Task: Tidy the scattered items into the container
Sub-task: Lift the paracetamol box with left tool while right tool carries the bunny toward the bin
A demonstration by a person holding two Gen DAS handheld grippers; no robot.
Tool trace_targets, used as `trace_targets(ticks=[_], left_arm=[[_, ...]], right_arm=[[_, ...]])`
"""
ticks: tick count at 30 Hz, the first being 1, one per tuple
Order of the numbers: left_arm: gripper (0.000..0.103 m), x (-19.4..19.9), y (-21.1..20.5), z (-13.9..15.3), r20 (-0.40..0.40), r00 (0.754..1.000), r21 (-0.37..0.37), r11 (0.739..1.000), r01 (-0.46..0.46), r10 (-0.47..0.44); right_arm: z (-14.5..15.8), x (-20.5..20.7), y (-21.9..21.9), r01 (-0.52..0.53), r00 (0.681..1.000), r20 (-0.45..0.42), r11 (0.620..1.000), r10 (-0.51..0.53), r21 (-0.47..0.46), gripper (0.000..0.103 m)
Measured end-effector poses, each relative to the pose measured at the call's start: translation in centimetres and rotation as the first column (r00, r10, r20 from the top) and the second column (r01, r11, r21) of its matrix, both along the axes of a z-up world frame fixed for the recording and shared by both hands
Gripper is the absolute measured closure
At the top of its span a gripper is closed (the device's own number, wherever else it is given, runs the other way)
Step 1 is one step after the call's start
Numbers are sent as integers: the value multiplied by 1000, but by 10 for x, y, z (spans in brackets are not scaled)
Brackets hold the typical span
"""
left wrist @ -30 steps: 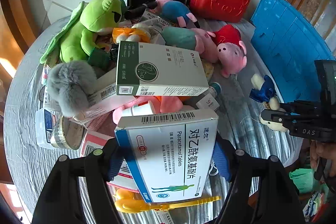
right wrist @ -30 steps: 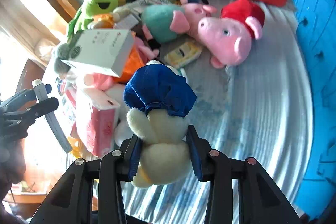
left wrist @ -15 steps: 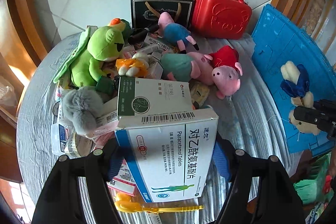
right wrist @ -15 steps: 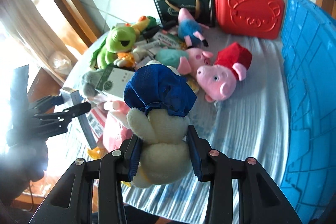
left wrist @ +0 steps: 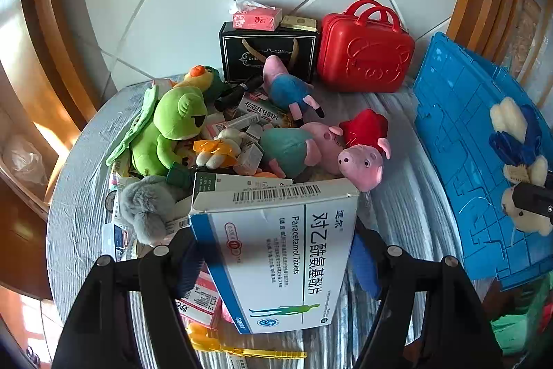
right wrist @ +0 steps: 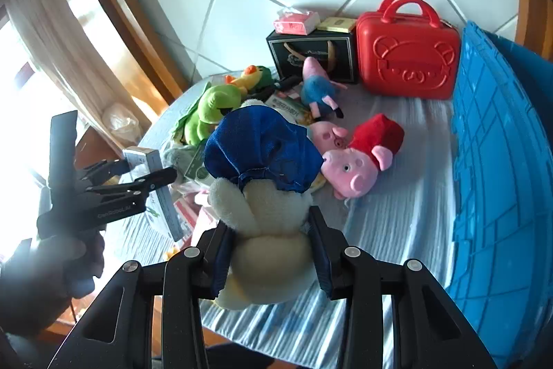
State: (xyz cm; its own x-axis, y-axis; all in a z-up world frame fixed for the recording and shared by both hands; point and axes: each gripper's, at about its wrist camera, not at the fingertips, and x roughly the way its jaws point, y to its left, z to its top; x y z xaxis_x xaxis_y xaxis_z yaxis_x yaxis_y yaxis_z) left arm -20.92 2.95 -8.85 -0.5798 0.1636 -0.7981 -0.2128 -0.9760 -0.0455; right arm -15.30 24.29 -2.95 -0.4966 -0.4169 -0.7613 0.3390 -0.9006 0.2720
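Observation:
My left gripper (left wrist: 276, 251) is shut on a white and blue paracetamol box (left wrist: 276, 251), held above the cluttered table. My right gripper (right wrist: 269, 248) is shut on a cream plush toy in a blue dress (right wrist: 262, 196). In the left wrist view that plush toy (left wrist: 518, 161) hangs in front of the blue container (left wrist: 459, 144) at the right. The right wrist view shows the left gripper (right wrist: 145, 175) at the far left with the box (right wrist: 162, 196) in it, and the blue container (right wrist: 501, 161) along the right edge.
On the striped table (left wrist: 397, 196) lie a green frog plush (left wrist: 169, 130), pig plushes (left wrist: 359, 154), a grey fluffy toy (left wrist: 145, 210) and several medicine boxes. A red case (left wrist: 366, 54) and a black gift bag (left wrist: 266, 54) stand at the back by the tiled wall.
Both grippers have risen with their loads, so the table looks smaller and further below. The plush toy has moved up in front of the blue container.

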Motion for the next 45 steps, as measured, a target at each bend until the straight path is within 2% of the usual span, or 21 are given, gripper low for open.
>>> trace_targets(ticks=[13, 24, 35, 45], left_arm=[[31, 5, 32, 57, -100, 995, -4, 1000, -31, 30], [31, 10, 84, 96, -167, 986, 1, 1000, -13, 12], [31, 17, 142, 127, -222, 974, -16, 999, 49, -51], [31, 18, 211, 140, -235, 960, -24, 988, 154, -156]], right_arm=[[40, -2, 31, -41, 997, -63, 998, 37, -50, 63], [70, -3, 69, -65, 990, -132, 994, 53, -93, 63], [97, 10, 113, -57, 981, -193, 989, 30, -136, 63], [107, 24, 164, 12, 977, -208, 988, -45, -157, 63]])
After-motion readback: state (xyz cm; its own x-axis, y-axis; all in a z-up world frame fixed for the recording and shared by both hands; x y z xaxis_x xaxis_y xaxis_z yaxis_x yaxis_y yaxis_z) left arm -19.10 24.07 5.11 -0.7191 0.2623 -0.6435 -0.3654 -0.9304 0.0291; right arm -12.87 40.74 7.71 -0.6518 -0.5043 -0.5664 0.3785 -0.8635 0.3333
